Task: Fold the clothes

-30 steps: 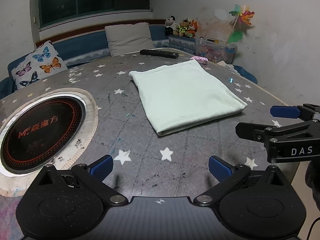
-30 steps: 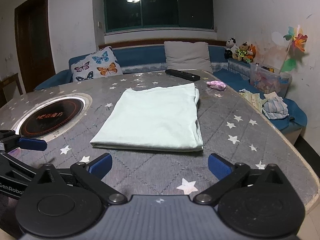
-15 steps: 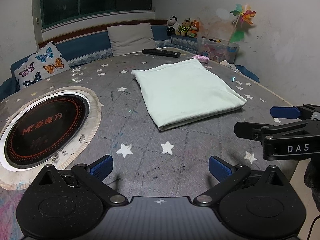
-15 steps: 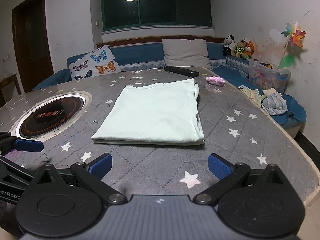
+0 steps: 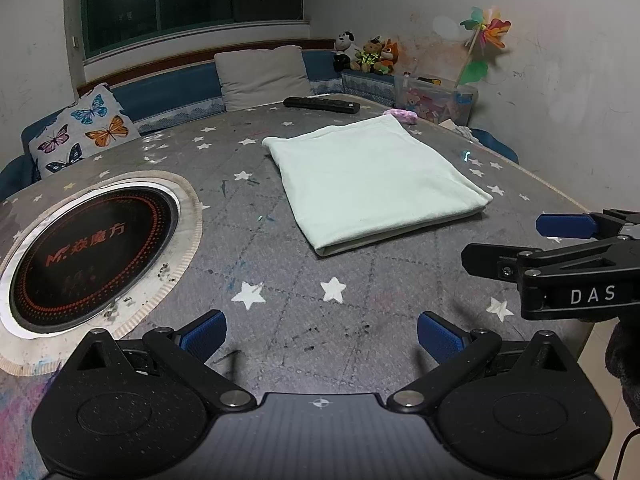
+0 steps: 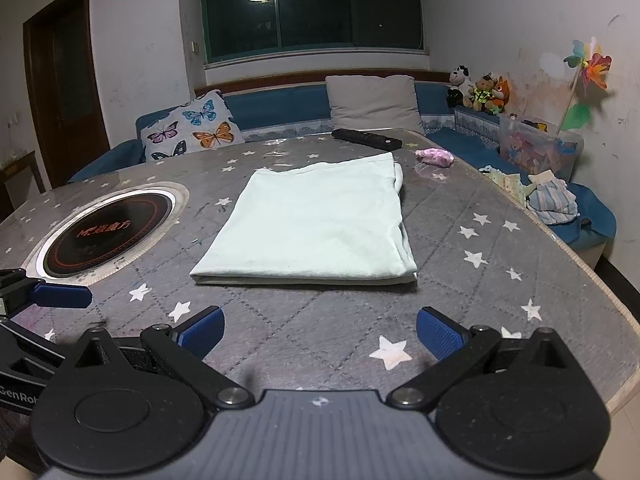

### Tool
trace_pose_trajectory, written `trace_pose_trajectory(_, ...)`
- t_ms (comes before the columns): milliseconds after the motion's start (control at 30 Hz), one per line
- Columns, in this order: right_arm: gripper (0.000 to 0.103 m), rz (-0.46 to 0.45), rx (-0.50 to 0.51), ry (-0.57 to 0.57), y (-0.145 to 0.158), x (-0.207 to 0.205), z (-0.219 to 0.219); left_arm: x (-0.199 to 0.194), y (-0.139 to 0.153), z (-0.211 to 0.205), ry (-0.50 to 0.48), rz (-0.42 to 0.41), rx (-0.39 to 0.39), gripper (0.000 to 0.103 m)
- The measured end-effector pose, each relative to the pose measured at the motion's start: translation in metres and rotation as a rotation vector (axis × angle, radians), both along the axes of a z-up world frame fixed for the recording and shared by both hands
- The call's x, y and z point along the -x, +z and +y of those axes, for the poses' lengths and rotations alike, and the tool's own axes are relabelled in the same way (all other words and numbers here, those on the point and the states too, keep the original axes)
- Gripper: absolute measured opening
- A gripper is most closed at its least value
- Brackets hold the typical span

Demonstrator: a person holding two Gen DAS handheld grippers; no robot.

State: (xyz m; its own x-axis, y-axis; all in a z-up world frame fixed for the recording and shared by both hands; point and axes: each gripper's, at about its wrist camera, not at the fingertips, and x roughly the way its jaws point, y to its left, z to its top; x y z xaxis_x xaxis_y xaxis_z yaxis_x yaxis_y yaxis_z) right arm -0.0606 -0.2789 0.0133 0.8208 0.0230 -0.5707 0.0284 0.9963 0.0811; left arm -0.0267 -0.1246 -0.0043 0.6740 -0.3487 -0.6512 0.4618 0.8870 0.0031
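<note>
With left gripper (image 5: 322, 330) and right gripper (image 6: 320, 330) both wide open and empty, pinch the 2 near corners of the folded garment (image 6: 316, 224) at frame centre evenly.

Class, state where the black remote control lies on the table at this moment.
In both views the remote control lies at the table's far edge, beyond the folded cloth, before the grey cushion, left of the pink item.
</note>
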Motion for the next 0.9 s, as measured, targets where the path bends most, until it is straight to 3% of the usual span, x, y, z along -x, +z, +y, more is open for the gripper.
trace_pose_trajectory(900, 0.103, 0.015, -0.019, 0.004, -0.0042, -0.0045, 0.0009, -0.0002, 0.001, -0.0031, -0.012, -0.01, -0.012, 0.103)
